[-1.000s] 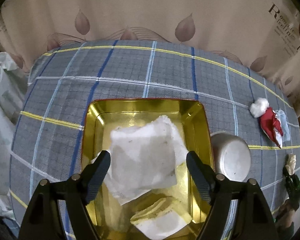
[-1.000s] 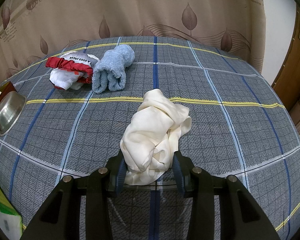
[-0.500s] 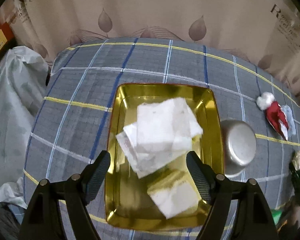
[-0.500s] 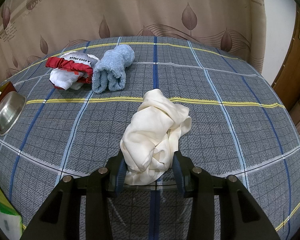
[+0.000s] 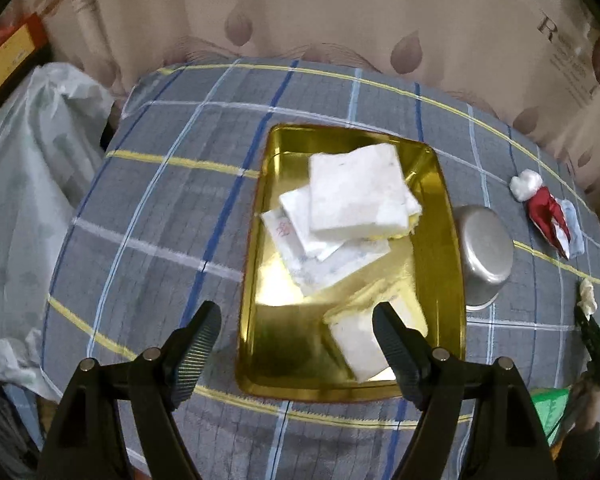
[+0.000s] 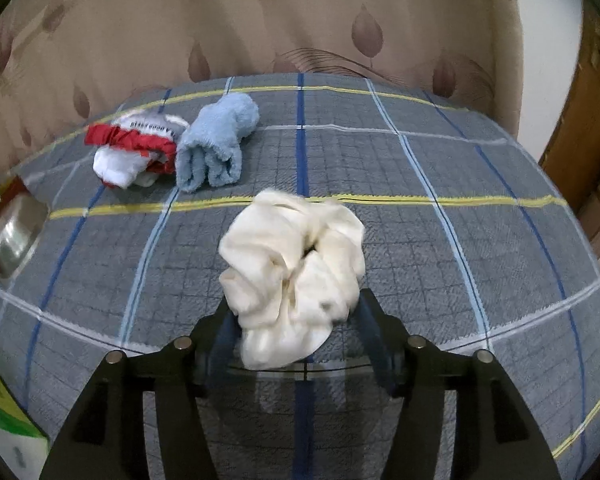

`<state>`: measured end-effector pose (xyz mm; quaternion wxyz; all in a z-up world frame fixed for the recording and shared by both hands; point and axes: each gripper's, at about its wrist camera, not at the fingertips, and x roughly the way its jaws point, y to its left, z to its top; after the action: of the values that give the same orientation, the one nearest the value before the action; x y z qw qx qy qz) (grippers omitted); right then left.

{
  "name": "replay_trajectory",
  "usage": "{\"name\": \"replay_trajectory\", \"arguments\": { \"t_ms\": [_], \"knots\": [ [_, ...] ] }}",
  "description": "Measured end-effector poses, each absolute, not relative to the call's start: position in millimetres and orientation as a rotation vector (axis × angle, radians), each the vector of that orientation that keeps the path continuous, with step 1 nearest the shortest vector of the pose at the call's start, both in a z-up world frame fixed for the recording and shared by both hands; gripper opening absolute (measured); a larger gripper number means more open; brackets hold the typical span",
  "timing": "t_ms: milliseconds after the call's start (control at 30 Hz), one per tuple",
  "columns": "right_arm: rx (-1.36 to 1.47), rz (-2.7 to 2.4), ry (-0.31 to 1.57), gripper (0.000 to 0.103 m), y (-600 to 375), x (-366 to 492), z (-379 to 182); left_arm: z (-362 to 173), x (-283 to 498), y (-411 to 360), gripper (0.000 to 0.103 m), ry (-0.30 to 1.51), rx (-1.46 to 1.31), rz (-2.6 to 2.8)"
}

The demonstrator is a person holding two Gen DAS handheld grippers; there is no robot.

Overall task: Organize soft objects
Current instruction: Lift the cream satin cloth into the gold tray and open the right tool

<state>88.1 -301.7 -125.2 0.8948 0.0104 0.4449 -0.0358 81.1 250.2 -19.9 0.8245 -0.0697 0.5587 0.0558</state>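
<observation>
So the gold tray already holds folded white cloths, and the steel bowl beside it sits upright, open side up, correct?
Not quite. The gold tray does hold folded white cloths, but the steel bowl beside it is upside down, its base facing up, as the left wrist view shows.

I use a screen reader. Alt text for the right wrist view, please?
The right tongs are opening around a crumpled cream cloth on a grey plaid tablecloth. Behind lie a rolled blue towel and a red-and-white cloth.
</observation>
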Motion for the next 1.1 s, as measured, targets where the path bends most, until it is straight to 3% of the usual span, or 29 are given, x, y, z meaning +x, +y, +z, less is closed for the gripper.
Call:
{"name": "replay_trajectory", "arguments": {
  "t_ms": [567, 600, 733, 800, 833, 1100],
  "knots": [
    [0.124, -0.052, 0.940, 0.071, -285, 106, -115, -21, 49, 264, 0.080, 1.118, -0.051, 0.138],
    [0.137, -0.056, 0.942, 0.069, -286, 107, -115, -22, 47, 263, 0.080, 1.119, -0.048, 0.129],
    [0.142, -0.078, 0.973, 0.030, -282, 115, -118, -25, 39, 258, 0.080, 1.118, -0.072, 0.092],
    [0.142, -0.080, 0.993, 0.026, -280, 116, -121, -23, 35, 258, 0.080, 1.107, -0.087, 0.100],
    [0.119, -0.089, 0.997, 0.019, -277, 116, -120, -22, 34, 257, 0.080, 1.097, -0.089, 0.104],
    [0.003, -0.039, 0.980, 0.015, -243, 105, -100, -18, 24, 259, 0.080, 1.037, -0.067, 0.188]
  ]
}}
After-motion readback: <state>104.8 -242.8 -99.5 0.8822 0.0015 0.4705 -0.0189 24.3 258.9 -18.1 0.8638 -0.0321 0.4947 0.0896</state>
